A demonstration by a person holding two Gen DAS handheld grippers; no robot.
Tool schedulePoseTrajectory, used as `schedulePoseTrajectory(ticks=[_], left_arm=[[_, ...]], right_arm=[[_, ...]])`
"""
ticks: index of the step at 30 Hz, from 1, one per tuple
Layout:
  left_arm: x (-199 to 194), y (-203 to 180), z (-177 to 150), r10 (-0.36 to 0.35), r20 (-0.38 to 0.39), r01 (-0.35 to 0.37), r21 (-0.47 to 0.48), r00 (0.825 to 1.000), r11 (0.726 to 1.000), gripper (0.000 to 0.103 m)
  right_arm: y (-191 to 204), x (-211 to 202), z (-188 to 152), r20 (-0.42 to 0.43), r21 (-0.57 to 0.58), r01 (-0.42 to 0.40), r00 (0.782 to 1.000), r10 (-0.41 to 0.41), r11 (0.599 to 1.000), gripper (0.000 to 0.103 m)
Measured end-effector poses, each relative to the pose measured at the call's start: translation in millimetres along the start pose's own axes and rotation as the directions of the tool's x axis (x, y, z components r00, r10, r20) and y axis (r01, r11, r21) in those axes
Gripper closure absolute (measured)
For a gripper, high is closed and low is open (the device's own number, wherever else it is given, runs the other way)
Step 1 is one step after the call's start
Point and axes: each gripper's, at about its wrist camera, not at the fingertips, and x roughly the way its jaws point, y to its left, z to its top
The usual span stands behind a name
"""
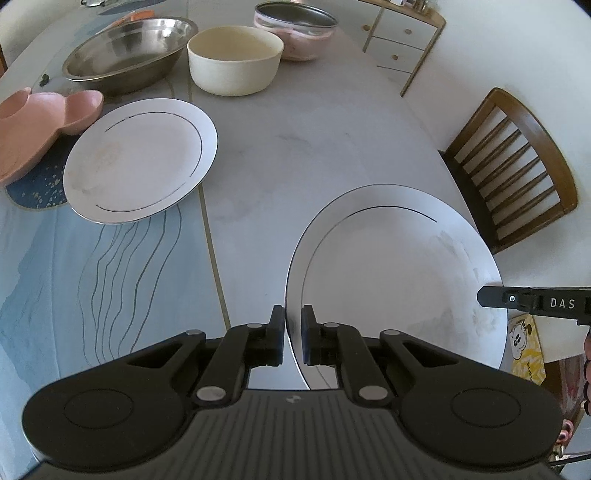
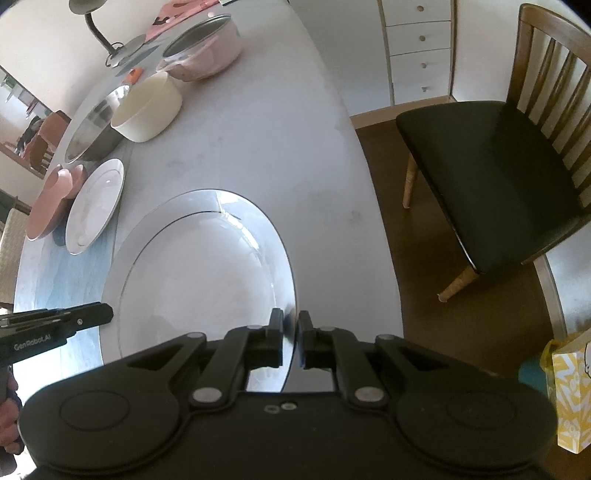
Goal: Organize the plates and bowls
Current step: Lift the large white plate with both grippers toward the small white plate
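A large white plate [image 1: 399, 273] with a thin dark ring is held between both grippers above the table. My left gripper [image 1: 293, 325] is shut on its left rim. My right gripper [image 2: 290, 328] is shut on its right rim; the same plate [image 2: 199, 273] fills the middle of the right wrist view. A second white plate [image 1: 140, 160] lies on the table to the left, also seen in the right wrist view [image 2: 96, 205]. Behind it stand a cream bowl [image 1: 234, 59], a steel bowl [image 1: 129, 51] and a pink bowl [image 1: 295, 33].
A pink divided dish [image 1: 40, 125] sits on a blue mat [image 1: 37, 184] at the left. A wooden chair [image 2: 495, 166] stands right of the table. A white drawer unit [image 2: 421, 51] is behind it. A yellow bag [image 2: 572, 391] sits low right.
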Motion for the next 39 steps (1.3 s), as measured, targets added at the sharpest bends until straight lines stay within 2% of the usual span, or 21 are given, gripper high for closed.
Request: schedulePoseTrajectory(ticks=[8,10,16,23,29,39], left_arm=[[-2,-1,-5,-0.002,0.001,0.002,0.028,1.0,1.0,0.095],[-4,0,-5,-0.003,0.006,0.003,0.026,1.0,1.0,0.095],[-16,2,-8,0.001,0.031,-0.002,0.037,1.0,0.999,0.095],[-32,4,-11,0.004,0.078,-0.008,0.052,0.997,0.999,0.095],[-48,7,-16,0.002,0.116,-0.01,0.068,0.993,0.998,0.095],[-84,25,-21,0.004,0.194,-0.015,0.053,0.981,0.998,0.092]], right_arm=[[9,0,-6,0.02,-0.019,0.067,0.998,-0.067,0.998,0.092],[12,-4,-7,0.035,-0.035,0.086,0.996,-0.084,0.996,0.088],[19,-20,-9,0.086,-0.06,0.141,0.987,-0.136,0.988,0.083],[33,-34,-20,0.161,-0.141,0.127,0.982,-0.104,0.982,0.081],[55,-48,-28,0.202,-0.185,0.11,0.977,-0.071,0.977,0.075],[102,-71,-37,0.269,-0.278,0.088,0.963,-0.011,0.957,0.054]])
